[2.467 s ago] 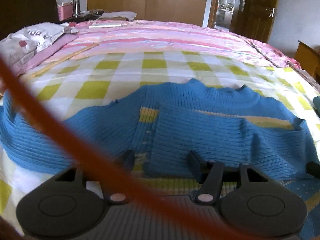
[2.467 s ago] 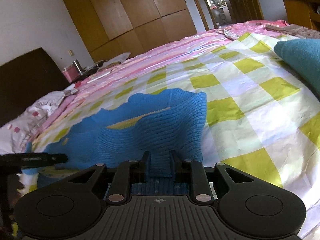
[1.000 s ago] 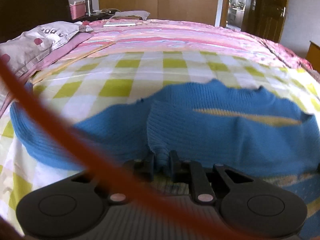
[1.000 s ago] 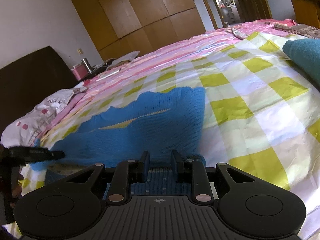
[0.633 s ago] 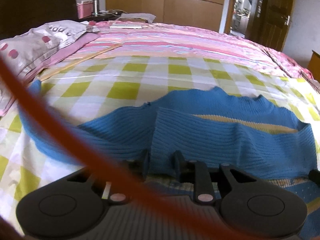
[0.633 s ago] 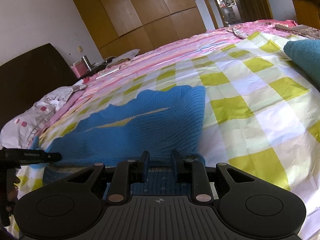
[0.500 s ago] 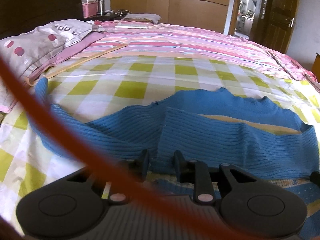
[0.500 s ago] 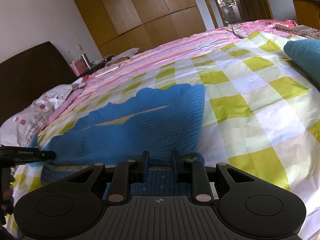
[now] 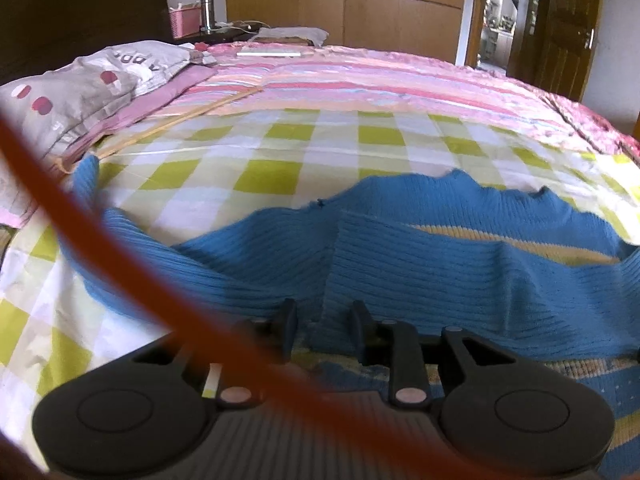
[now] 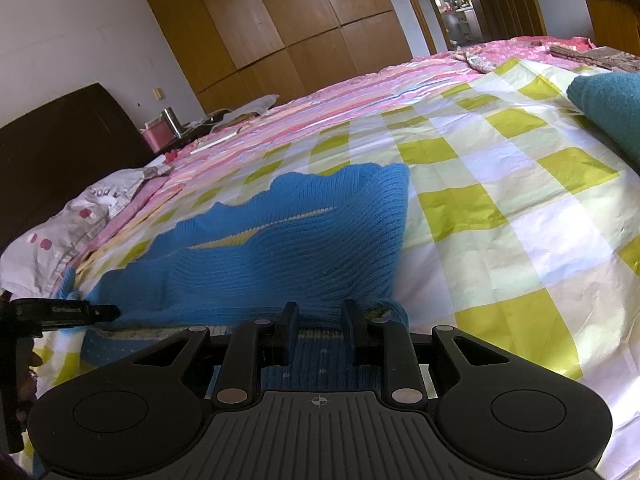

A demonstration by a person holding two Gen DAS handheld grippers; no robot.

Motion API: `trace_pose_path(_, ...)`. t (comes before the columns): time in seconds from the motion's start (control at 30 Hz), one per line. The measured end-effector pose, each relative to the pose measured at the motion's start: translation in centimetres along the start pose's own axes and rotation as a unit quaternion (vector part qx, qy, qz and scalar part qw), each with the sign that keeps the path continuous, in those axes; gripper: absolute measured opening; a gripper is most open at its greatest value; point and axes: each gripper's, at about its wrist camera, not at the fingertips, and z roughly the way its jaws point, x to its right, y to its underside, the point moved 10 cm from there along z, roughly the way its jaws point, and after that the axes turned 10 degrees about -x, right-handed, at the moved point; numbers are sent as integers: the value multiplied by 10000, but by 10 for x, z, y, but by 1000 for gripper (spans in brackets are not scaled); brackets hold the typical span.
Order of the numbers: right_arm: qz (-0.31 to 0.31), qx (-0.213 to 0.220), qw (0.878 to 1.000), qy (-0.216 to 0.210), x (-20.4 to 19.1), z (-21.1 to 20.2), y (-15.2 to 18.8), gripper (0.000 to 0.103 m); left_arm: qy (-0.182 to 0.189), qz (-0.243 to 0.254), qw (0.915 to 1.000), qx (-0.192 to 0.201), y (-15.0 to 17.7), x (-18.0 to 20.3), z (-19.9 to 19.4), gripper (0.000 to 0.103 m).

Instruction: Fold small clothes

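A blue ribbed sweater (image 9: 440,272) lies on the green-checked sheet (image 9: 280,172), its lower part folded up over the body, with a yellow stripe showing under the fold. My left gripper (image 9: 322,320) is at the fold's left corner. Its jaws are opening, and the corner sits loosely between them, clear of the left finger (image 9: 289,320). In the right wrist view the sweater (image 10: 280,256) spreads out ahead. My right gripper (image 10: 319,320) is shut on the fold's right corner. The left gripper's finger (image 10: 100,312) shows at the left edge there.
A blurred orange cable (image 9: 120,264) crosses the left wrist view. A grey spotted pillow (image 9: 80,92) and a dark headboard lie to the left, with pink striped bedding beyond. A folded teal cloth (image 10: 608,108) lies at the right. Wardrobes line the far wall.
The left gripper's jaws have spread apart and let go of the fold's corner, which now rests lower and flatter. The right gripper has kept its grip and place.
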Motion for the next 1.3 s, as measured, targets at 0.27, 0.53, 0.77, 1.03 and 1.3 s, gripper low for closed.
trace_pose_path(0.27,-146,46,9999,-24,-18,-5,3,31,-324,-786,9962,172,-12,-84,-16,35)
trace_pose_path(0.53,-579,28,9982,-141,-54,-8,14,31,-362,-1496,9880,119,-27,-141,-5,36)
trace_pose_path(0.77,-692,-99,9970,-335,-83,-7,23,31,-790,-1885,9787,178,-41,-180,9,45)
trace_pose_path(1.03,-770,-241,9953,-544,-114,1,29,31,-727,-2364,9688,157,-46,-219,25,47)
trace_pose_path(1.3,-954,-382,9920,-737,-148,10,31,31,-569,-2875,9559,172,-49,-243,39,48)
